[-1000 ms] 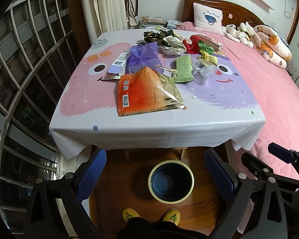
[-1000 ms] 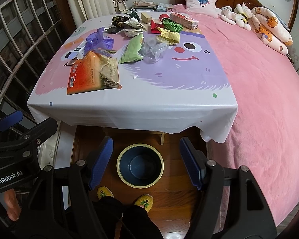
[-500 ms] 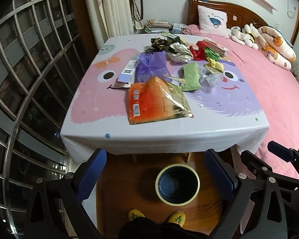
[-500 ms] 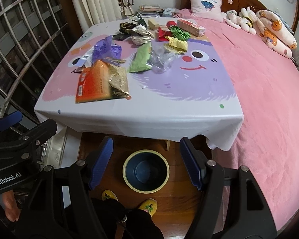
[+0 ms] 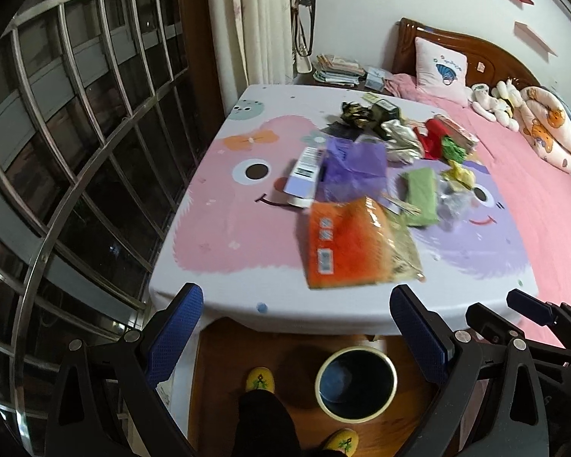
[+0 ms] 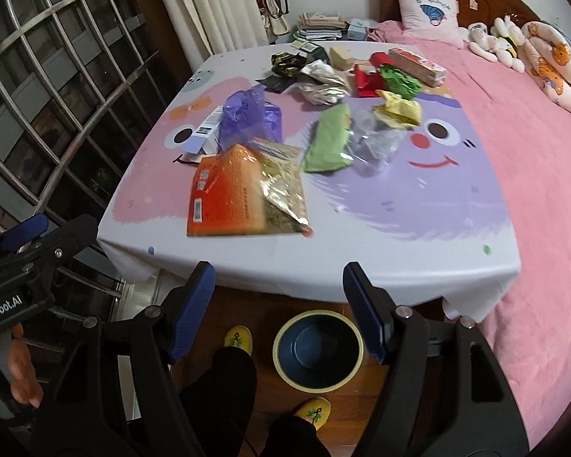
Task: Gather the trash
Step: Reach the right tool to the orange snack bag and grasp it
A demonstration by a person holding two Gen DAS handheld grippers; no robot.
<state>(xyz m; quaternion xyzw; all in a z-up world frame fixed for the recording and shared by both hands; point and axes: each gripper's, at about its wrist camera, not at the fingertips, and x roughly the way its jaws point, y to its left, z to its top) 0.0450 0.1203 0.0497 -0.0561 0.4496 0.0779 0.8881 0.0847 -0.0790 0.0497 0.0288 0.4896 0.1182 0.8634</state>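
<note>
left wrist: looked steeply down and forward from beside the table's near edge, by the window grille [image 5: 76, 160] | right wrist: sat just to its right, faced the same way, took in more bed [image 6: 544, 160] | shared: table [image 5: 224, 236], orange packet [image 5: 346, 243], bin [image 5: 356, 384] on the floor, slippers [image 6: 239, 339]

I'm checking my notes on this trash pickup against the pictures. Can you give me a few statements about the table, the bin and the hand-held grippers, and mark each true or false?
1. The orange packet lies nearest the table's front edge. True.
2. The bin stands on the table. False: it stands on the floor below the table edge.
3. The right hand-held gripper holds a wrapper. False: its jaws are open and empty.
4. The left hand-held gripper is open and empty. True.
5. The bin is full of trash. False: it looks empty.
</note>
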